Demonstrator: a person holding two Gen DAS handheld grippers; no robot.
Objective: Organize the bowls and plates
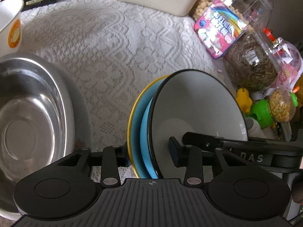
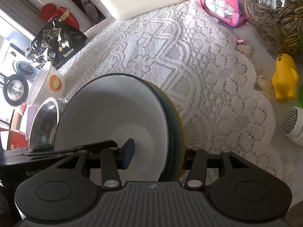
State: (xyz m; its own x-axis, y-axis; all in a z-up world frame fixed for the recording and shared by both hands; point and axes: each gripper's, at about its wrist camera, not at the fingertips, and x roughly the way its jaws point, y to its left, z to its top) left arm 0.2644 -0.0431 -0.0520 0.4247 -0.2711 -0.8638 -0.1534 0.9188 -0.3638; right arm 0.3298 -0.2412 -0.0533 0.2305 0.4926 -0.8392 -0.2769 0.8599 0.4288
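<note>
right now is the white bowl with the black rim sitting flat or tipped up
Tipped up. The white bowl stands nearly on edge, nested in the blue bowl, its opening facing sideways above the lace cloth.

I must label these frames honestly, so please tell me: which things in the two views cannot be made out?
- Left wrist view: the base of the blue plate with yellow rim is hidden by the black-rimmed white bowl and the camera mount.
- Right wrist view: the right pad of the right hand-held gripper sits behind the stack.
- Left wrist view: the steel bowl is cut off by the left edge.
- Both views: whether the stack rests on the white lace tablecloth.
</note>
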